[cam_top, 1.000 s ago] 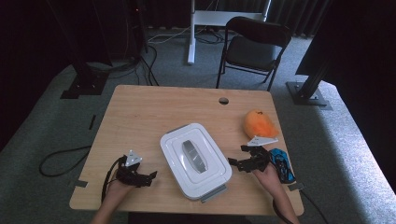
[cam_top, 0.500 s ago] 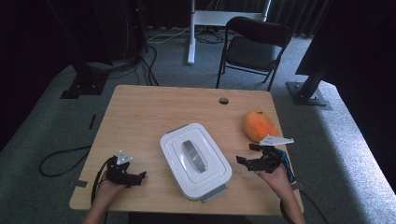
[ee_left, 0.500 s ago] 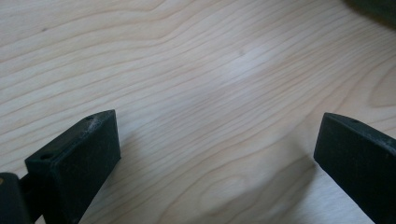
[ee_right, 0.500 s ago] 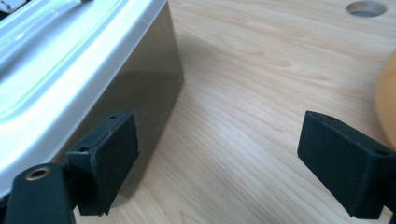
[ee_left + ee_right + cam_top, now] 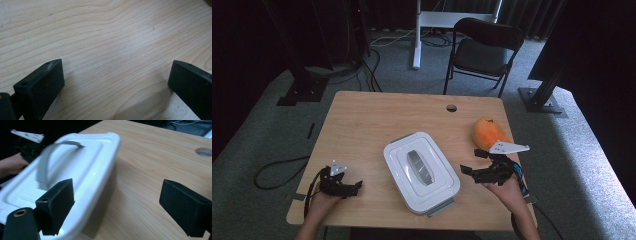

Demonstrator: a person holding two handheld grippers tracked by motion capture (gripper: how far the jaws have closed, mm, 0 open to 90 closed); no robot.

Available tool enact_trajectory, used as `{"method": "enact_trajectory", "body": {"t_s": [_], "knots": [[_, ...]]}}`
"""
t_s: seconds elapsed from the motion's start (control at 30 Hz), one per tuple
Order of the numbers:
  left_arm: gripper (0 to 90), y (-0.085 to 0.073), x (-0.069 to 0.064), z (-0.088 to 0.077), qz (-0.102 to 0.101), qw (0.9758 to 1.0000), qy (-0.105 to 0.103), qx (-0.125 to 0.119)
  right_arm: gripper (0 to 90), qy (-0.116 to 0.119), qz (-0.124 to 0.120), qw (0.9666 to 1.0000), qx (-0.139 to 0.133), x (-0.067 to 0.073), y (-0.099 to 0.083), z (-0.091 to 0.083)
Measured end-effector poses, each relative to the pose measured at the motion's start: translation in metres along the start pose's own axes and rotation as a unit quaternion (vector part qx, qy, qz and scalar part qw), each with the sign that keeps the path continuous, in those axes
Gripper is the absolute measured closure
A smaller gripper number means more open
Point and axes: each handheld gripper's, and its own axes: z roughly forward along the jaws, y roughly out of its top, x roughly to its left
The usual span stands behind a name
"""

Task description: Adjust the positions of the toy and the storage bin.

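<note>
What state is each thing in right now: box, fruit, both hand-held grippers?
White lidded box: lid on, grey handle lying flat, nothing gripping it.
Orange fruit: resting on the table, untouched.
Left hand-held gripper: jaws open, over bare wood.
Right hand-held gripper: jaws open, beside the box.
Folding chair: unfolded, unoccupied.

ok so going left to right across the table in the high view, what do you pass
left gripper → white lidded box with its grey handle → right gripper → orange fruit, farther back on the table
</note>
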Motion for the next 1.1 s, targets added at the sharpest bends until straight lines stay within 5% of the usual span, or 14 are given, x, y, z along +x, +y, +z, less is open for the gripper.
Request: {"method": "enact_trajectory", "body": {"t_s": [0.73,1.1], "knots": [[0.9,0.000,0.003,0.000,-0.010,0.9999,0.009,0.000,11.9,0.032,-0.056,0.9973,0.034,0.077,0.037,0.055],[1.0,0.000,0.003,0.000,-0.012,0.9999,0.010,0.000,15.0,0.013,-0.051,0.9959,0.073,0.088,0.037,0.081]]}}
